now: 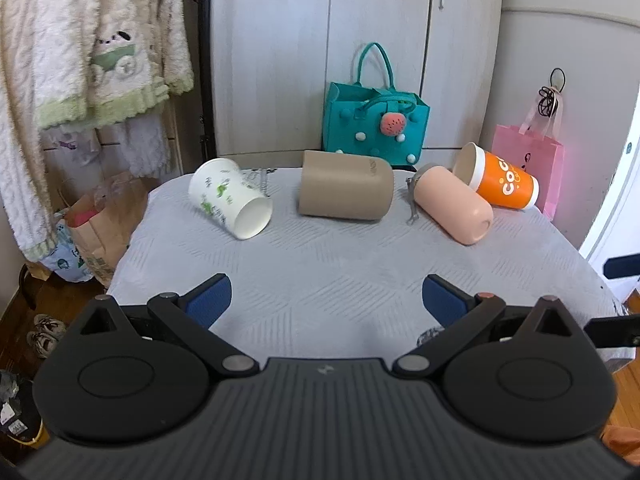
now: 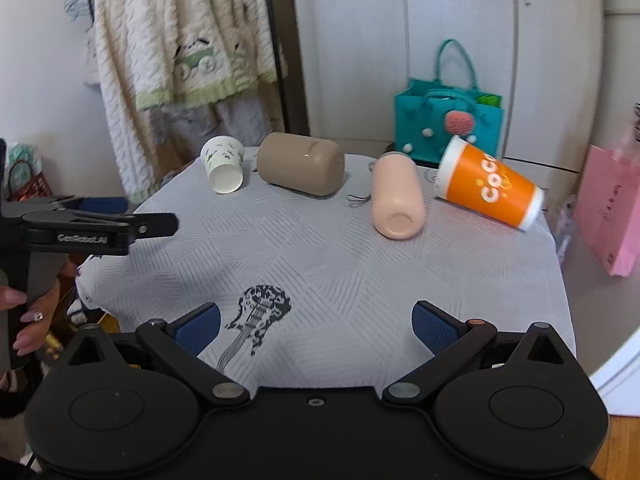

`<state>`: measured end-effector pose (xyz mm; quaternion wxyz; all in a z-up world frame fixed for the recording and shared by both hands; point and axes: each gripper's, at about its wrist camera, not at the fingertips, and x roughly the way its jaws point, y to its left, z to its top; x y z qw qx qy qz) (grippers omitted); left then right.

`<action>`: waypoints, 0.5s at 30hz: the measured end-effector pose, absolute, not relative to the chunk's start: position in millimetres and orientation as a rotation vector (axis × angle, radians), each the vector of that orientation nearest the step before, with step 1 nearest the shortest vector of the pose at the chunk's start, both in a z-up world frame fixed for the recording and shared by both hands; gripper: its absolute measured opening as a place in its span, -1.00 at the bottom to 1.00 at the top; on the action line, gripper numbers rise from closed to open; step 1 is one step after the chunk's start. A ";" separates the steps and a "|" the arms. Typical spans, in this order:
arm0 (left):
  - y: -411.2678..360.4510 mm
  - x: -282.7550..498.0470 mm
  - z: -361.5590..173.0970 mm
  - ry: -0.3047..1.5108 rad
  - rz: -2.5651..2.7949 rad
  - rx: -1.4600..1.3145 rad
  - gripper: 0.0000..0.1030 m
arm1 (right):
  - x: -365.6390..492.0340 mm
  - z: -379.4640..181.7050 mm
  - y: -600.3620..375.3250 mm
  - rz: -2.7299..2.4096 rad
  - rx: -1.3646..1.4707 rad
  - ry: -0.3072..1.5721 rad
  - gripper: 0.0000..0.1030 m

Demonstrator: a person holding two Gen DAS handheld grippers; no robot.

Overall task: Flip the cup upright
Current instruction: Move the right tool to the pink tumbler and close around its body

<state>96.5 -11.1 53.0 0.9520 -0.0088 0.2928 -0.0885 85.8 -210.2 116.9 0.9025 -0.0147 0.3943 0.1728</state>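
Left wrist view: I saw the left gripper spread wide and empty above the near bench, four cups on their sides in a row at the far edge: white paper cup, tan cup, pink cup, orange cup. Right gripper was equally wide, holding nothing, over a guitar print.

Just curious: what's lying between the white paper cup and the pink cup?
The tan cup, on its side, lies between the white paper cup and the pink cup; both wrist views show it.
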 end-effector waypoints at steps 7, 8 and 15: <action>-30.4 148.2 60.3 0.725 -0.317 -0.093 1.00 | 149.7 113.4 -211.3 0.397 -0.058 0.956 0.99; -34.2 156.2 60.1 0.741 -0.325 -0.103 1.00 | 156.2 111.5 -211.5 0.391 -0.064 0.964 0.99; -52.9 198.7 51.8 0.789 -0.359 -0.180 0.98 | 215.6 92.7 -223.0 0.330 -0.075 0.999 0.86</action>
